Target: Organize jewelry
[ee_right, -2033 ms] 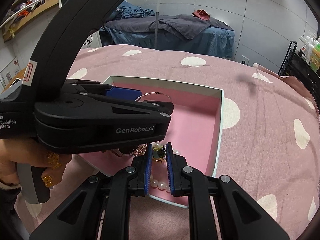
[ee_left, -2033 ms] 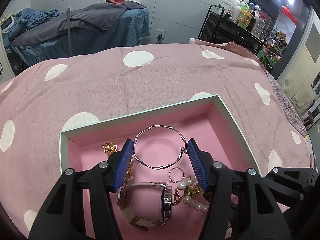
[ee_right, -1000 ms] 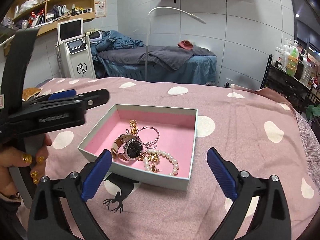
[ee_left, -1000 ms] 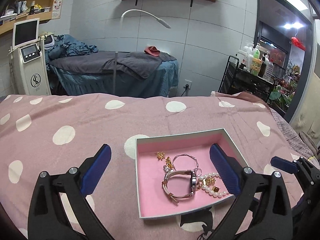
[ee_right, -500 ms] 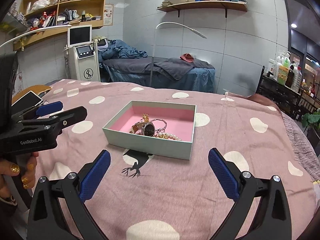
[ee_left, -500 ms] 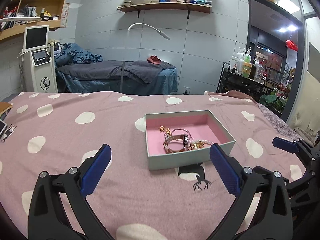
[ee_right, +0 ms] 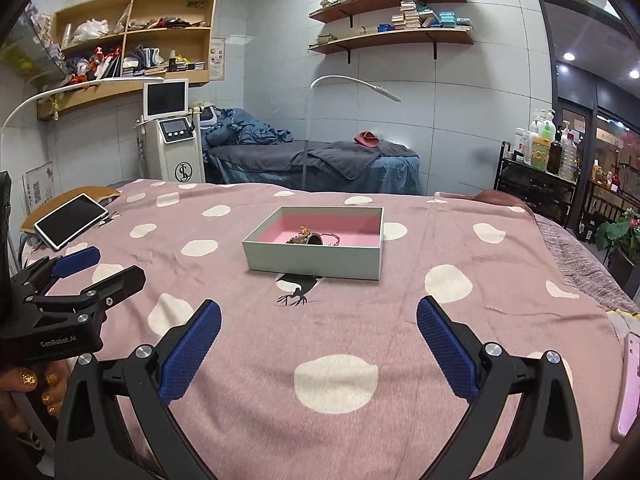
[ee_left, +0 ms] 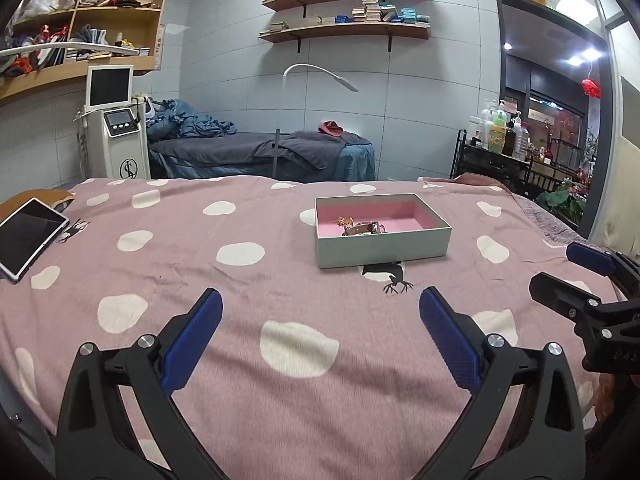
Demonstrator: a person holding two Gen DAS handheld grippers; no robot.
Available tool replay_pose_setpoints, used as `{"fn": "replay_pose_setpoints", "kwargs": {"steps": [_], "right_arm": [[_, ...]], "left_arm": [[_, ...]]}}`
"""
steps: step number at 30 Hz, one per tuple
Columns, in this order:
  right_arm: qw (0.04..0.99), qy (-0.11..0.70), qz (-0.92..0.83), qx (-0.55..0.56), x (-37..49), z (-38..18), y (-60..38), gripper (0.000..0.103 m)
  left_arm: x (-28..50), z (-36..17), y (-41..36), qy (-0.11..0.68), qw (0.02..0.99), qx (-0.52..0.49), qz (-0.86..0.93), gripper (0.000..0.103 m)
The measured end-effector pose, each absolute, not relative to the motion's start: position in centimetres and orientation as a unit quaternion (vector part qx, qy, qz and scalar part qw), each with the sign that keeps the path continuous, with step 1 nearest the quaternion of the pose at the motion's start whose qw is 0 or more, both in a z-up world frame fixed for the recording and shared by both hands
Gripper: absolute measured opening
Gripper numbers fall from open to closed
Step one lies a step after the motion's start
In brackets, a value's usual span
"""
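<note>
A shallow pale-green cardboard box with a pink lining [ee_left: 383, 246] sits on a pink bedspread with white polka dots [ee_left: 248, 292], partly covering a black bird-like print on the cloth. Inside the box lies a small heap of jewelry [ee_right: 314, 238]: gold-coloured pieces, a brown strap and a thin silver bangle, gathered near the middle; finer detail is too small to tell. Left tool [ee_left: 320, 316]: blue-padded fingers spread wide, holding nothing, poised above the bedspread well short of the box. Right tool [ee_right: 319, 326]: likewise spread wide and empty, also well apart from the box. In the right wrist view the black body of the left tool appears at the left edge, printed "GenRobot.AI" in white, gripped by a hand with gold glitter nails [ee_right: 28, 390]. A dark-screened tablet in a white frame [ee_left: 28, 236] lies at the far left edge of the bed, and a pink phone [ee_right: 628, 386] at the near right edge. Behind stand a white treatment machine with a screen [ee_left: 114, 128], marked with a circled monogram that cannot be read clearly, a blue-draped treatment bed [ee_left: 260, 152], wall shelves of stacked books [ee_left: 348, 4], and a black trolley carrying bottles [ee_right: 536, 184].
</note>
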State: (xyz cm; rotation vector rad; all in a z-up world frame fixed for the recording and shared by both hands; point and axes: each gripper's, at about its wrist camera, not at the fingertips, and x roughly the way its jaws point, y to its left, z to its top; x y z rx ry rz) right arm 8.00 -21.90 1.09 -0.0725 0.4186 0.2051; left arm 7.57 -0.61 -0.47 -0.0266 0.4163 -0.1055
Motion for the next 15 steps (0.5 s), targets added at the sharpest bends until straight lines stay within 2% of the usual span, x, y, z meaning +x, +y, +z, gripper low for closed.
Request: {"fn": "replay_pose_setpoints", "kwargs": {"steps": [5,15], "right_arm": [[0.974,0.204,0.093,-0.044,4.5,0.5,-22.0,0.096],[0.973,0.208,0.081,-0.06,0.4,-0.4,-22.0,0.096]], "left_arm": [[3.4,-1.3,-1.3,0.208,0.977,-0.004,-0.037,0.097],[0.5,-2.1,-0.6,0.222,0.974,-0.022,-0.026,0.097]]}}
